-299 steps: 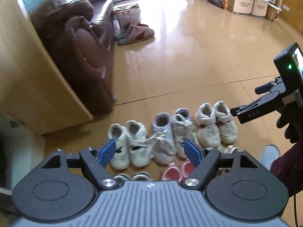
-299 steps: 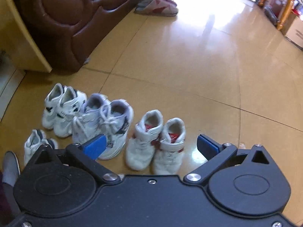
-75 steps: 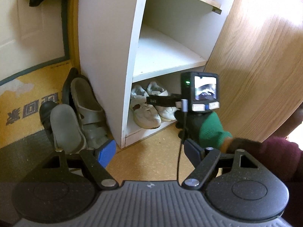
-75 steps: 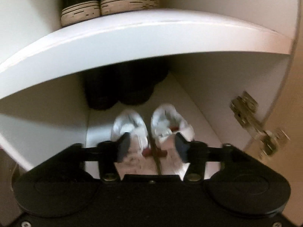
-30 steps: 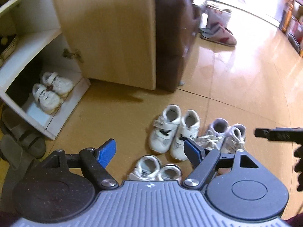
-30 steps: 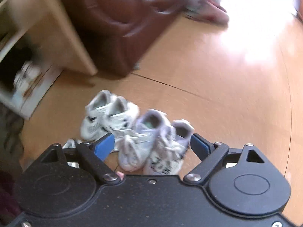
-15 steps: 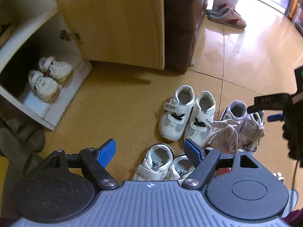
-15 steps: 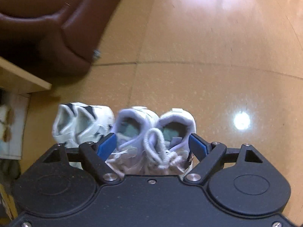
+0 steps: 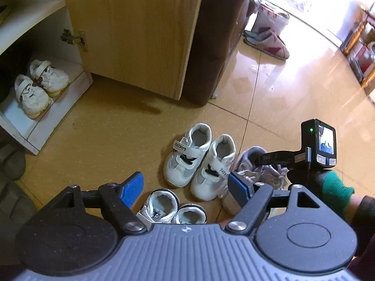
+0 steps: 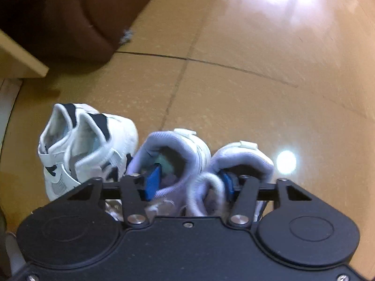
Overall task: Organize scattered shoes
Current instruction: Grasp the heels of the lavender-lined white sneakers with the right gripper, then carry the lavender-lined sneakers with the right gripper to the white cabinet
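Lavender laced pair (image 10: pixel 199 161) on the floor (image 10: pixel 257 93), just right of the white-and-black strap pair (image 10: pixel 86 145) taken here as landmark. Right tool (image 10: pixel 189 182) sits down over the lavender pair: one blue pad inside the left shoe's opening, the other inside the right shoe's, so the two adjoining inner collars lie between them. Jaws drawn in narrow; whether they already bite the collars firmly, cannot tell from the blurred view, though they appear to pinch both together. Left tool (image 9: pixel 185 185) hovers nearer the camera than the landmark pair (image 9: pixel 199 161), jaws wide apart, holding nothing. A smaller white pair (image 9: pixel 171 208) lies just in front of the landmark, partly hidden by the left tool's body. Far to the landmark's left, the open cabinet (image 9: pixel 46 121) holds a white strap pair (image 9: pixel 39 84) on its bottom shelf, beside the swung-out wooden door (image 9: pixel 140 35). Judgement: step in hand is the grasp of the lavender pair for carrying to the cabinet; three pairs remain out on the floor. Next move calls for a firm squeeze on both collars, a level lift so neither shoe slips out, and clearance past the door edge. Loose laces may snag.
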Demonstrator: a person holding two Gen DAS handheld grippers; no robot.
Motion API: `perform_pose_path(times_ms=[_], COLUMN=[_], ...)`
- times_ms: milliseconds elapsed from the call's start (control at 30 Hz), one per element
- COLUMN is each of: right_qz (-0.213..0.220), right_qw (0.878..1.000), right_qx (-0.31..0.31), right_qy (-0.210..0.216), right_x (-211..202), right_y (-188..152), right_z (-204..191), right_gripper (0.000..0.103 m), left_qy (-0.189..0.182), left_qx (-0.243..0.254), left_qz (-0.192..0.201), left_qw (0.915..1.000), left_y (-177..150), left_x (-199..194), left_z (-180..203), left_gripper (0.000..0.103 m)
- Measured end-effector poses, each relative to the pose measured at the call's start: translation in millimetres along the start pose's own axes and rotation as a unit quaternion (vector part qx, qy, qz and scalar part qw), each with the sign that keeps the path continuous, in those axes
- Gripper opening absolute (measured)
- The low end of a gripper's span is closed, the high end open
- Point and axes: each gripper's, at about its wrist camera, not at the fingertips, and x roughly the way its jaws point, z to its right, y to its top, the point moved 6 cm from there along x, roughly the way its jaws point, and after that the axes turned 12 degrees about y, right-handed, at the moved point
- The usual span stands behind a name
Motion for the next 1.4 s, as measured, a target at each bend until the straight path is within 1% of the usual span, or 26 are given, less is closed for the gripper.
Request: perform_pose_path(times_ms=[67,167,300,367,400,433,467,533,700,833,967,1033,1100,1200,1267,1400], right_qz=[0.004,-0.009,-0.012,-0.020,-0.026,-0.027,-0.025,-0.017,0.015,0.034,0.067,0.077,0.090,0.103,0.106,0.111], right_qw=[1.000,1.000,1.000,0.999,0.999,0.999,0.998,0.998,0.999,0.999,0.996,0.994,0.992,0.985,0.981,0.969], right_qx=[0.001,-0.022,-0.022,-0.029,-0.034,-0.041,-0.053,-0.054,-0.035,-0.039,-0.063,-0.069,-0.087,-0.129,-0.151,-0.205], right_qy=[0.014,-0.001,-0.008,-0.006,-0.003,-0.003,-0.002,-0.006,0.002,0.004,0.012,0.019,0.030,0.046,0.056,0.082], right_x=[2.1,5.7,10.6,19.4,22.2,23.6,24.4,20.5,-8.3,-32.9,-74.4,-88.7,-107.8,-131.5,-139.0,-155.0], right_y=[2.6,-4.0,-8.8,-11.3,-12.5,-12.7,-12.7,-14.5,-23.6,-28.7,-28.7,-26.7,-24.1,-19.2,-15.5,-1.9], right_z=[2.9,2.9,9.9,10.4,10.8,10.6,10.0,13.1,20.4,14.2,-6.0,-14.9,-33.1,-71.7,-93.0,-153.5], right_gripper=[0.032,0.034,0.036,0.044,0.044,0.035,0.031,0.024,0.022,0.021,0.021,0.021,0.021,0.021,0.021,0.021], left_qy=[-0.002,-0.006,-0.008,-0.008,-0.008,-0.007,-0.006,-0.005,0.000,0.006,0.013,0.016,0.020,0.024,0.029,0.046], left_qx=[-0.006,-0.011,-0.014,-0.015,-0.016,-0.017,-0.018,-0.020,-0.025,-0.023,-0.033,-0.041,-0.051,-0.066,-0.081,-0.083], left_qz=[-0.001,-0.002,-0.004,-0.005,-0.005,-0.004,-0.001,0.004,0.015,0.022,0.030,0.037,0.044,0.054,0.064,0.079], left_qw=[1.0000,0.9999,0.9999,0.9998,0.9998,0.9998,0.9998,0.9998,0.9996,0.9995,0.9989,0.9984,0.9976,0.9961,0.9943,0.9924], left_y=[0.9,0.4,-0.1,-0.2,-0.3,0.5,1.6,3.9,6.6,1.4,-1.9,-2.6,-2.2,-1.4,-1.0,-1.9], left_x=[-0.2,-1.2,-1.6,-1.6,-1.6,-2.2,-3.2,-5.0,-10.1,-16.6,-25.5,-31.3,-37.5,-46.3,-53.4,-63.2], left_z=[-1.3,-2.0,-3.1,-3.6,-3.9,-4.6,-5.5,-7.4,-12.1,-18.2,-30.5,-38.7,-47.4,-60.4,-73.5,-99.8], left_gripper=[0.079,0.079,0.079,0.079,0.079,0.079,0.079,0.079,0.079,0.079,0.079,0.079,0.079,0.079,0.079,0.079])
